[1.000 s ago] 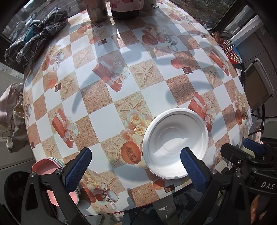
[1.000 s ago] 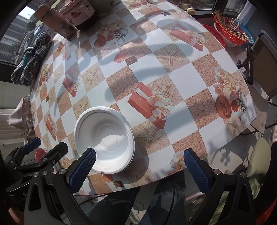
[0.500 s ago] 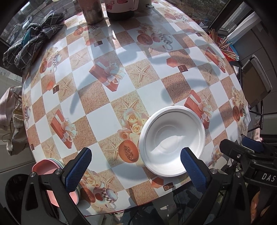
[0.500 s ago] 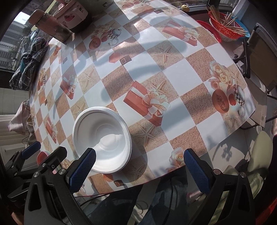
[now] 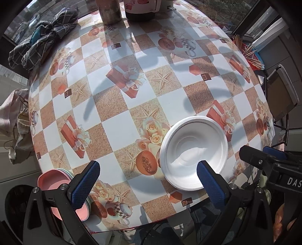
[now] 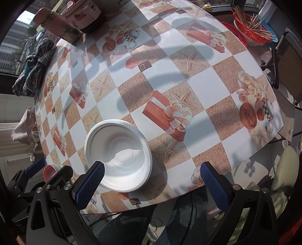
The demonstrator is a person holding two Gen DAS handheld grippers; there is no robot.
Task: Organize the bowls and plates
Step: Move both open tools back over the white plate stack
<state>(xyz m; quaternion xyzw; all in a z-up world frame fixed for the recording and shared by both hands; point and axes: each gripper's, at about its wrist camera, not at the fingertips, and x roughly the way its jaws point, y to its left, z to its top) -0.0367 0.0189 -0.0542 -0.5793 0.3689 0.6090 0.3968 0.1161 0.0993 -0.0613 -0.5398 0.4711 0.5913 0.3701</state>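
A white bowl (image 5: 193,152) (image 6: 118,155) stands upright near the front edge of the patterned table (image 5: 120,105) (image 6: 198,83). A stack of pink and pale green plates (image 5: 56,179) (image 6: 51,169) sits at the table's front left edge, partly hidden behind my left finger. My left gripper (image 5: 149,181) is open above the front edge, its right fingertip over the bowl's near rim. My right gripper (image 6: 152,181) is open too, its left fingertip in front of the bowl. Both hold nothing.
At the far side stand a rusty tin canister (image 5: 110,11) (image 6: 58,28), a pink-patterned pot (image 5: 141,7) and a crumpled checked cloth (image 5: 41,35) (image 6: 35,64). A red basket of sticks (image 6: 251,32) and a folding chair (image 5: 281,94) are off the right edge.
Both views have drawn back and risen a little, so the bowl sits slightly farther from the fingers. The bowl and the plates have not moved on the table.
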